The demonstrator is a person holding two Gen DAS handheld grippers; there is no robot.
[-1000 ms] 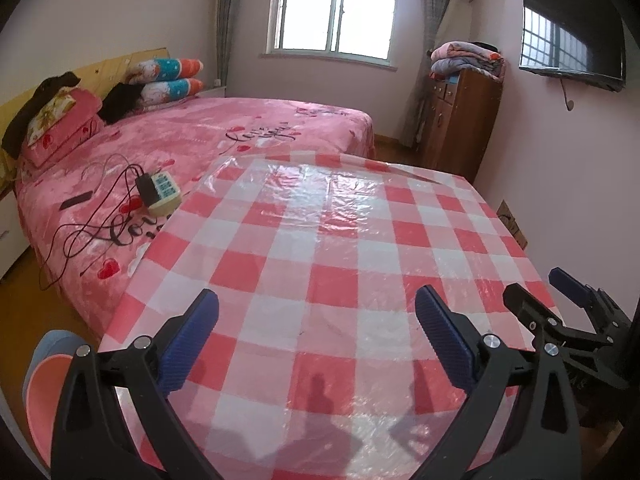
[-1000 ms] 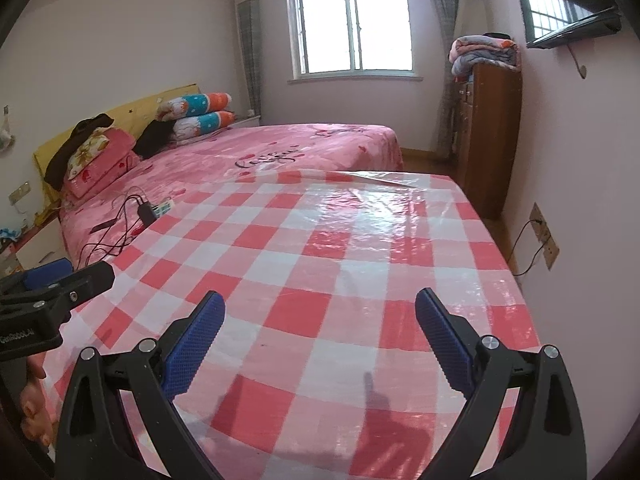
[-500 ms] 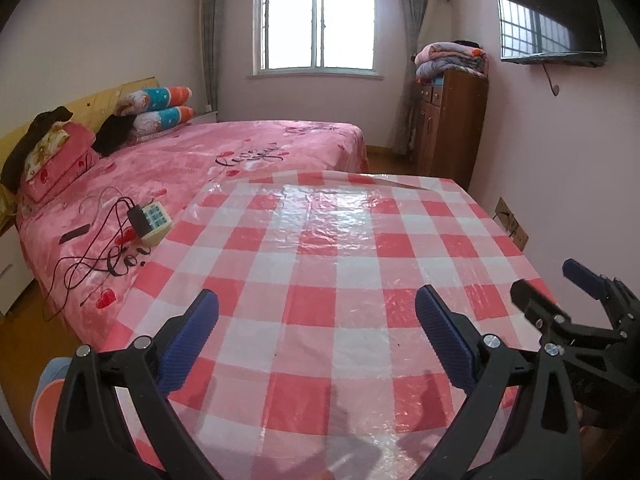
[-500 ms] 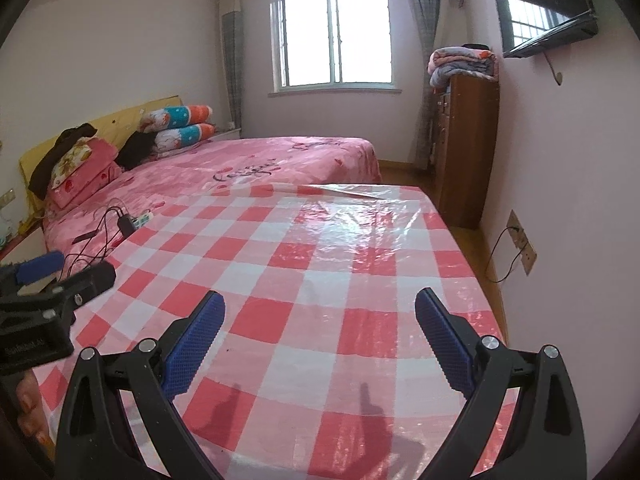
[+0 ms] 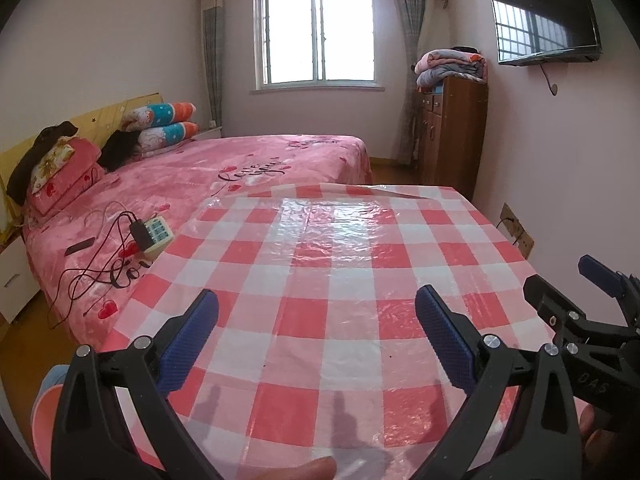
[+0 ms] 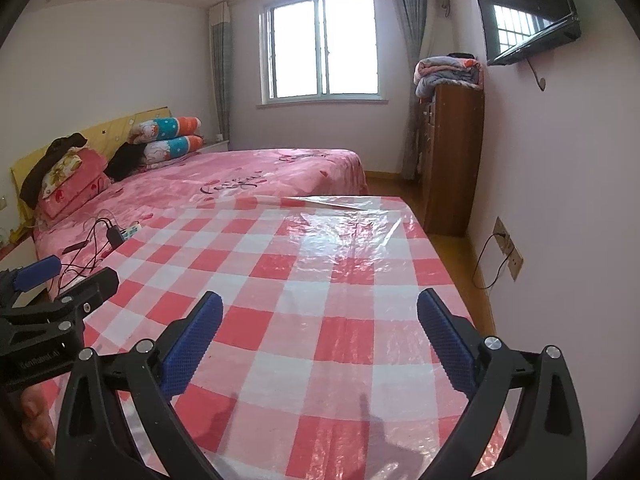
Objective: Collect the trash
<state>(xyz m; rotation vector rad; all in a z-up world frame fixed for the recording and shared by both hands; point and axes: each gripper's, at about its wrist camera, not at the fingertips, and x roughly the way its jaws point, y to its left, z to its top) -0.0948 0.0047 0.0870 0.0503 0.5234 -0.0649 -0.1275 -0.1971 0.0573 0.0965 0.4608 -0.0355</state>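
No trash visible on the checked counter [image 5: 320, 300]; left hand-held gripper [image 5: 316, 340] and right hand-held gripper [image 6: 320, 340] both spread apart, empty, so pan to find trash before reaching.

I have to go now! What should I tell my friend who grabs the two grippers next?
Left gripper: open, empty, above the checked table.
Right gripper: open, empty, above the same table.
Trash: none in either view. On the bed lie only a power strip and cables.
Done: nothing collected that shows.
Left: find the trash first, then pick it up.
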